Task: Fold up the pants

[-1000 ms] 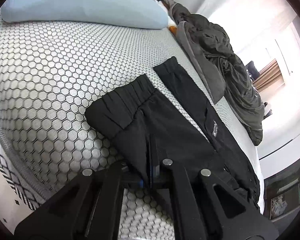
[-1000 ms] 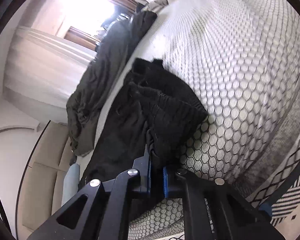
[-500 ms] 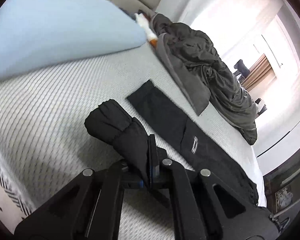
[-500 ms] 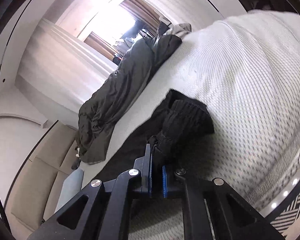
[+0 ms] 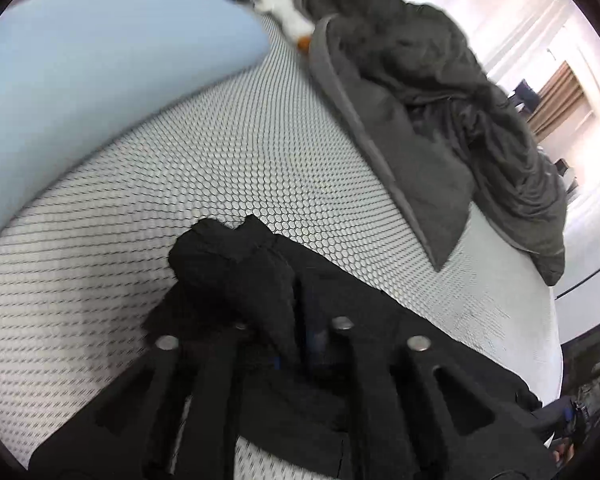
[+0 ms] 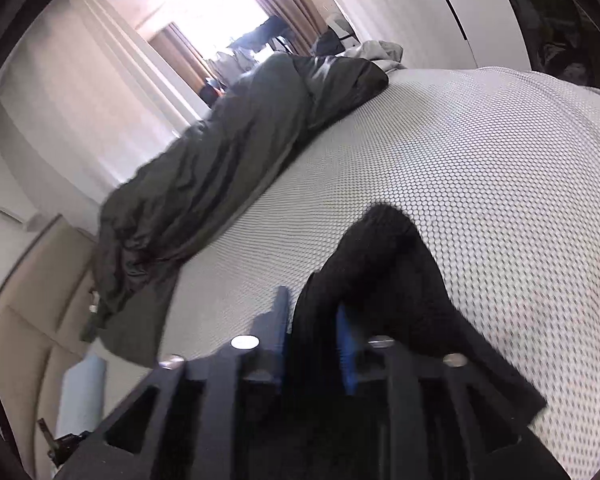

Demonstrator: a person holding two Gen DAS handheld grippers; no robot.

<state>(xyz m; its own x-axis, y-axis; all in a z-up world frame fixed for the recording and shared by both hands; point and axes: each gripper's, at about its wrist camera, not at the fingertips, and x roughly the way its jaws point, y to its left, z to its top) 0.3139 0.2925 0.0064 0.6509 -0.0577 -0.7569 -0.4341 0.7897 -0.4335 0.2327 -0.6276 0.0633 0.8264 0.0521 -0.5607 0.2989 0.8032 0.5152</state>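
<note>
Both grippers have hold of the black pants (image 5: 340,288), which are on a bed w/ a white honeycomb-pattern cover (image 5: 228,168).

Left gripper (image 5: 300,344): jaws closed down to a thin gap, pinching a bunched fold of the pants. The bunch bulges up just past the fingertips, a bit left of centre. More of the pants lies flat under and to the right of the tool, running toward the near right edge of the bed.

Right gripper (image 6: 312,336): blue pads (image 6: 345,344) noticeably wider apart than the left's, but black cloth fills the space between them, so it's gripping. From there the pants hump up beyond the fingers and drape down the right side of the tool, over the cover.

Around them: a pale blue pillow (image 5: 100,52) at the far left in the left cam. A rumpled dark grey blanket (image 5: 440,120) runs along the far side of the bed, well apart from the pants. Something small, white w/ an orange bit (image 5: 288,16), sits btwn pillow and blanket; too blurred to tell what. Brown curtains (image 6: 288,4) and a bright window far back.
</note>
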